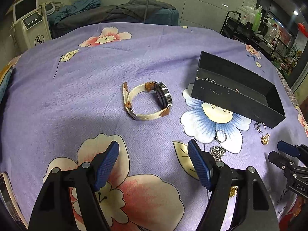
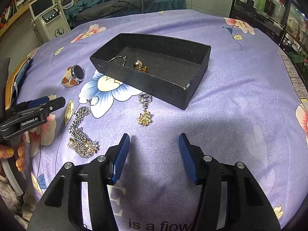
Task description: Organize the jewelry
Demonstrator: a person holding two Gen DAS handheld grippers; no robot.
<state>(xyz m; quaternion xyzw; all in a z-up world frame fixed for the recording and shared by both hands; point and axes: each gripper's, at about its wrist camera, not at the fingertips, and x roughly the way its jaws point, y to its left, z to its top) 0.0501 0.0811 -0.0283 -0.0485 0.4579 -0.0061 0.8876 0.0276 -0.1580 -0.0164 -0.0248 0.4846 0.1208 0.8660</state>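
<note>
A black open box (image 2: pixel 196 77) (image 1: pixel 238 104) lies on the purple flowered cloth. It holds a silver ring (image 2: pixel 118 58) and a gold piece (image 2: pixel 141 66). A watch (image 1: pixel 148 100) (image 2: pixel 74 76) with a white and tan strap lies left of the box. A silver hoop (image 1: pixel 221 135) (image 2: pixel 93 100), a silver ring (image 1: pixel 259 127) (image 2: pixel 144 98), a gold flower pendant (image 1: pixel 265 138) (image 2: pixel 144 117) and a silver chain pile (image 2: pixel 81 134) (image 1: pixel 217 152) lie near the box. My left gripper (image 1: pixel 154 163) is open and empty, short of the watch. My right gripper (image 2: pixel 154 154) is open and empty, just short of the pendant.
The cloth (image 2: pixel 240 115) covers a table. A white machine with a screen (image 1: pixel 28 21) and a bed stand behind it. A black shelf with bottles (image 1: pixel 256 25) stands at the right. The right gripper shows in the left wrist view (image 1: pixel 288 157).
</note>
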